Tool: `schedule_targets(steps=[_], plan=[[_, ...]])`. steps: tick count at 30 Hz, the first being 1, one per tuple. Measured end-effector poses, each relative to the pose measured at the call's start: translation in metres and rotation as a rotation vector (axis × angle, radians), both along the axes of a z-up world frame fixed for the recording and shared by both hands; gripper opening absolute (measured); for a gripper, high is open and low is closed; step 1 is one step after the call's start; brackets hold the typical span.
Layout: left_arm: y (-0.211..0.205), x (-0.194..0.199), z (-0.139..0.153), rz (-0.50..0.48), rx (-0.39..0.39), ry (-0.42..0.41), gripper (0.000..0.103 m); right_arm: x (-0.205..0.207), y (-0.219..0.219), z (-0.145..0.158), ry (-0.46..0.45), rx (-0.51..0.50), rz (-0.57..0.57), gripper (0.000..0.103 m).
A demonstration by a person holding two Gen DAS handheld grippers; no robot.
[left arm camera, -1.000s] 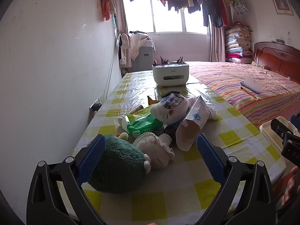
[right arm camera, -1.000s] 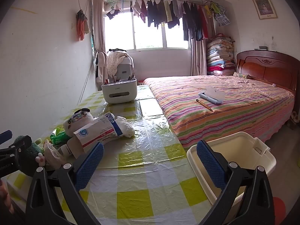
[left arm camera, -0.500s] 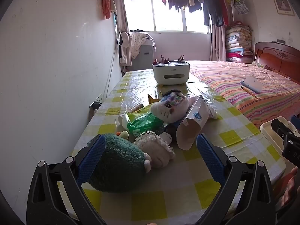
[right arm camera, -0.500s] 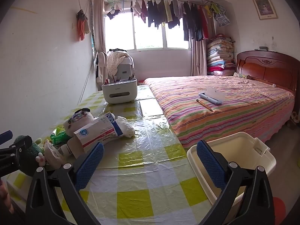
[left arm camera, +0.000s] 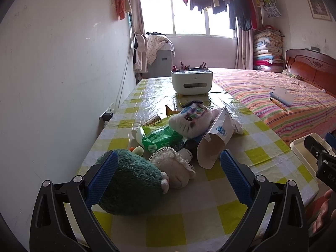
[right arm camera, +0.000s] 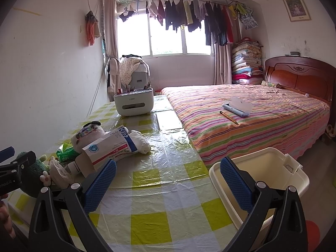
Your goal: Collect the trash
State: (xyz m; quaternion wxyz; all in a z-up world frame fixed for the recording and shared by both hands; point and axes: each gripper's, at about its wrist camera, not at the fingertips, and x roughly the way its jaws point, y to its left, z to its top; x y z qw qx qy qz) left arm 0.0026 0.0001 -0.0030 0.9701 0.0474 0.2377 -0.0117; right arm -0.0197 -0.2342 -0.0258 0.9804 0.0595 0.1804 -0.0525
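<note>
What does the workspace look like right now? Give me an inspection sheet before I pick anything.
Surface: table under a yellow-and-white checked plastic cloth, glossy and wrinkled.
Job's things: open white cardboard box with blue logo, green plastic wrapper, crumpled white bag; cream plastic bin beside the table edge, nothing seen in the part that shows.
Clutter: dark green plush toy, white plush cat, white desk organiser with pens.
Grippers: left gripper open, empty, near the green plush; right gripper open, empty, over bare cloth.
Cables: a cord down the wall to a socket.
Surroundings: striped bed, window, hanging clothes.
</note>
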Motion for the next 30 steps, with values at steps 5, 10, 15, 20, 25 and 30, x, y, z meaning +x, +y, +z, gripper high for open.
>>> schedule_targets(steps=[5,10,15,20,25,30], plan=[[-0.0014,-0.0001,-0.0004,-0.003,0.001,0.003,0.096,0.0007,-0.0001,-0.0002,0.002,-0.002,0.001,0.097],[-0.0001,-0.0008,0.0002,-0.005,-0.003,0.006,0.096,0.0008,0.0017,0.0001,0.002,-0.003,0.002,0.097],[-0.0015,-0.0008,-0.0008,-0.009,0.001,0.01,0.096,0.0015,0.0009,-0.0004,0.005,0.004,0.0,0.097],[-0.0015,-0.001,-0.0008,-0.007,-0.002,0.012,0.096,0.0017,0.0005,-0.001,0.007,0.002,0.002,0.097],[-0.0013,-0.0012,-0.0006,-0.008,-0.002,0.013,0.096,0.0021,0.0004,-0.0009,0.006,0.002,0.001,0.097],[-0.0014,-0.0018,-0.0007,-0.01,-0.001,0.013,0.096,0.0022,0.0009,-0.0009,0.007,0.0,0.002,0.097]])
